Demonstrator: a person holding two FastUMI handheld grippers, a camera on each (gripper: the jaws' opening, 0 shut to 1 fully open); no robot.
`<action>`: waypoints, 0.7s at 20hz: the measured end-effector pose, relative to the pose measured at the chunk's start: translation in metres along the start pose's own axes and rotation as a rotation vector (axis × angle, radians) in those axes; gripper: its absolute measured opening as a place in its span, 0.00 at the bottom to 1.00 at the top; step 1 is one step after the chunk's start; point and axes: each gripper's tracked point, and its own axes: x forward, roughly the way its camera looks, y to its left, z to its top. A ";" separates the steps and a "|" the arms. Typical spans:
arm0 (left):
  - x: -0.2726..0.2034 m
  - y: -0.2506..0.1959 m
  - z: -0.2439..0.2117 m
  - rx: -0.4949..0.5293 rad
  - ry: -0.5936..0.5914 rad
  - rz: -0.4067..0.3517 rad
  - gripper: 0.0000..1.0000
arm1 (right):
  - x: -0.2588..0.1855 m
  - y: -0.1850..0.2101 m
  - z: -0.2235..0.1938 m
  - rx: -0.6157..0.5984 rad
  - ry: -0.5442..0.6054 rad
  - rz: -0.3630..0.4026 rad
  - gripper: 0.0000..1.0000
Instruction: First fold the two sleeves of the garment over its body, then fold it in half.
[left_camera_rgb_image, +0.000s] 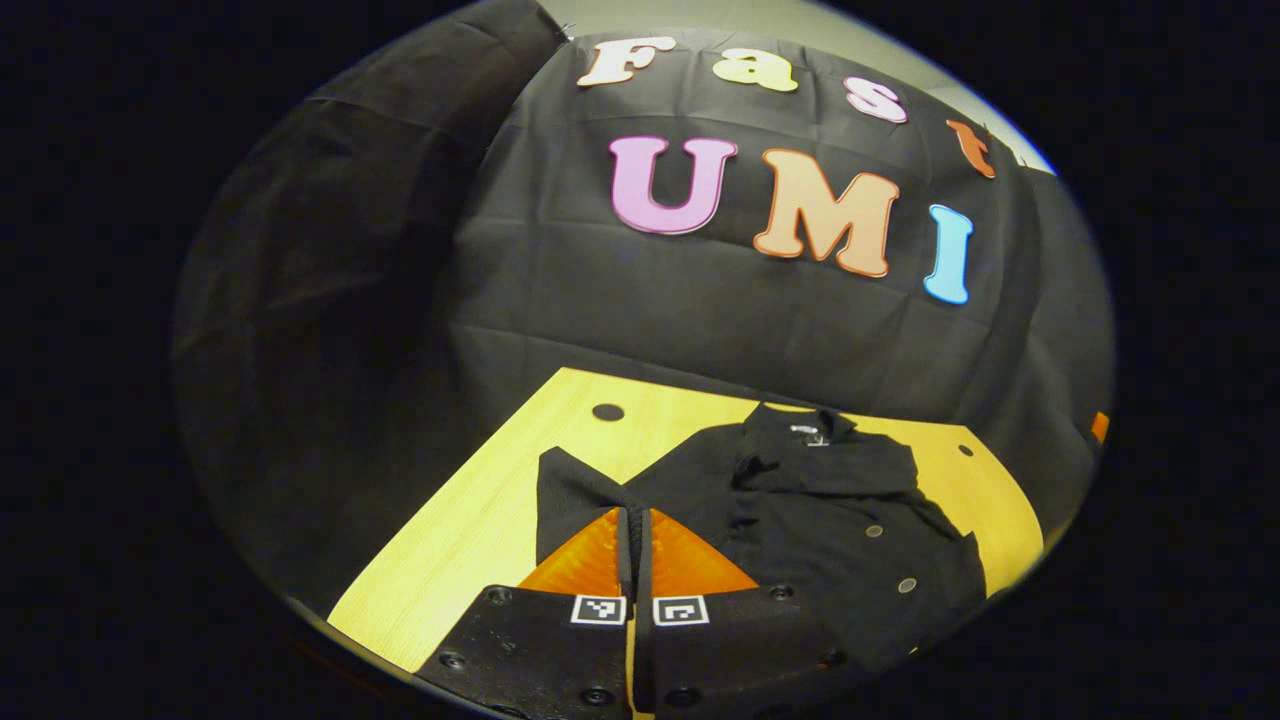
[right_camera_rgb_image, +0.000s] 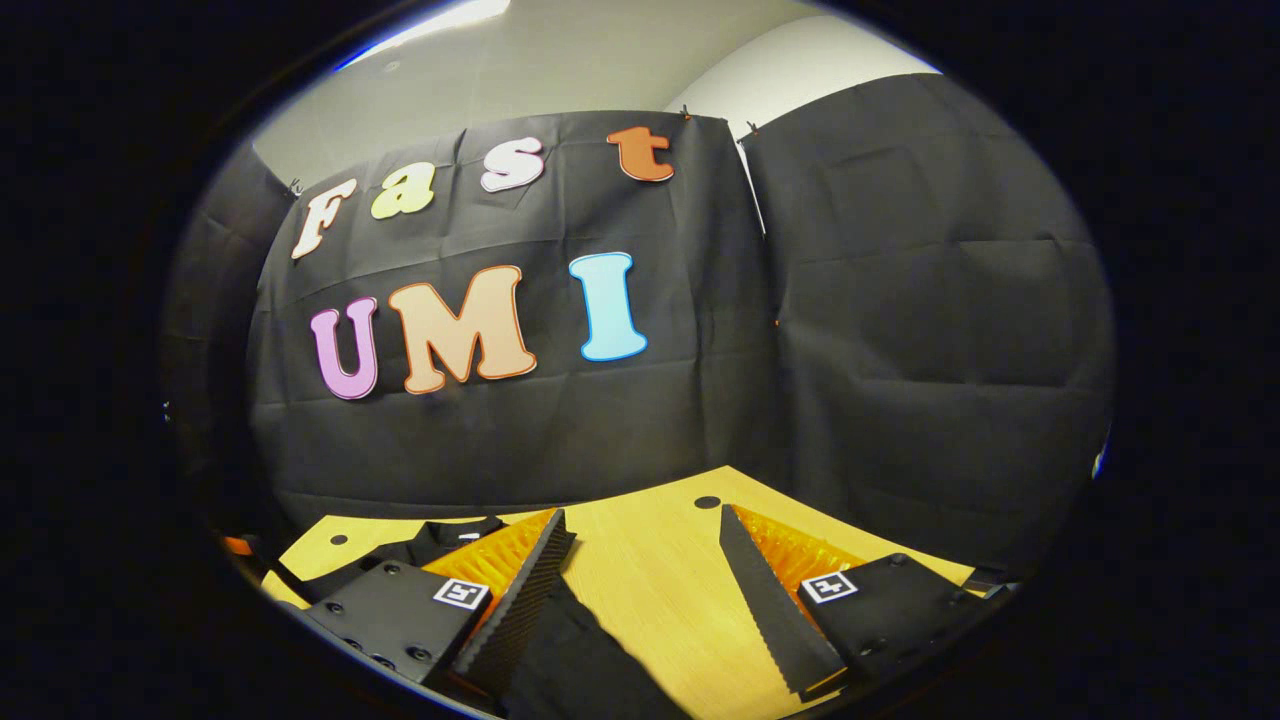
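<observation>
Where the left gripper view looks down along its own two fingers, the left gripper (left_camera_rgb_image: 633, 525) has its fingers drawn together, and a thin fold of dark cloth from the garment's sleeve (left_camera_rgb_image: 572, 490) runs up the narrow slit between them, so it is pinching that sleeve. The gripper sits low over the wooden table (left_camera_rgb_image: 470, 530), angled slightly downward toward the far side of the booth. The black garment (left_camera_rgb_image: 830, 520) lies spread on the table just ahead and to the right of the fingers, collar (left_camera_rgb_image: 805, 425) toward the black cloth wall (left_camera_rgb_image: 700, 320), buttons showing down its front. The pinched sleeve sticks out to the left of the body, lying on the table. A small dark round hole (left_camera_rgb_image: 607, 411) marks the tabletop beyond the sleeve.

In the right gripper view, the right gripper (right_camera_rgb_image: 640, 545) has its fingers spread wide apart with bare tabletop (right_camera_rgb_image: 650, 570) between them, holding nothing. It hovers low and roughly level over the table. A part of the garment (right_camera_rgb_image: 580, 650) lies beneath and beside its left-hand finger, and more dark cloth (right_camera_rgb_image: 440, 540) shows behind that finger.
</observation>
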 end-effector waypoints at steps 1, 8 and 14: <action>0.004 -0.008 0.010 -0.001 -0.018 -0.012 0.00 | -0.001 -0.004 0.000 0.005 0.004 0.003 0.97; 0.041 -0.097 0.072 -0.002 -0.126 -0.113 0.00 | 0.010 -0.014 -0.029 0.002 0.071 0.070 0.97; 0.072 -0.194 0.093 0.080 -0.166 -0.231 0.00 | 0.027 -0.030 -0.051 0.013 0.137 0.099 0.97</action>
